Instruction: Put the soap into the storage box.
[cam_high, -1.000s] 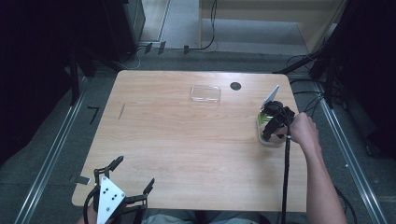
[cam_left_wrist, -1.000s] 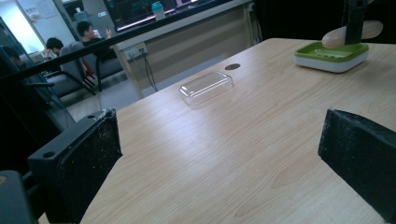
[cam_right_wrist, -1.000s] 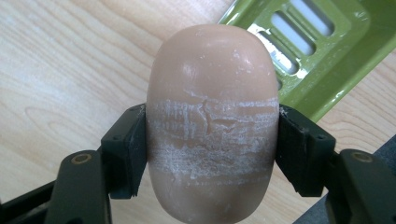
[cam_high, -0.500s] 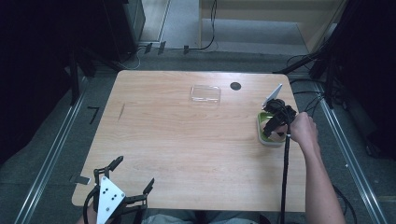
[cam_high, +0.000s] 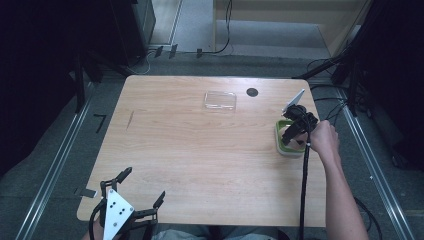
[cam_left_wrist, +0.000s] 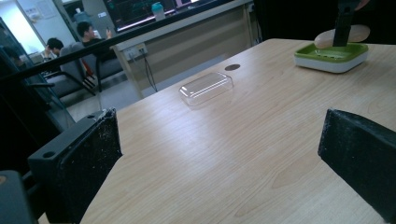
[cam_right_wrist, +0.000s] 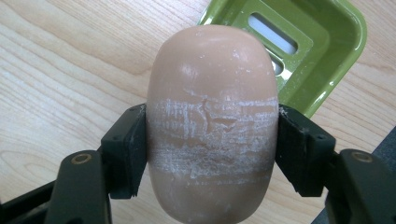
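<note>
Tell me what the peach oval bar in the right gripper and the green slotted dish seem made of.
Peach oval bar: probably soap, matte and waxy, with whitish scuffs scraped across its middle between the jaws. Green slotted dish: likely moulded plastic, smooth and glossy, on a white base.

Light wooden table, grey floor with metal rails, dark surroundings

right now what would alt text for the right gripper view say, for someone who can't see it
A peach-coloured oval bar of soap is clamped between the right gripper's two black fingers, its middle scuffed with whitish scratches. Behind it, at the upper right, sits a green slotted soap dish on a light wooden table.
</note>
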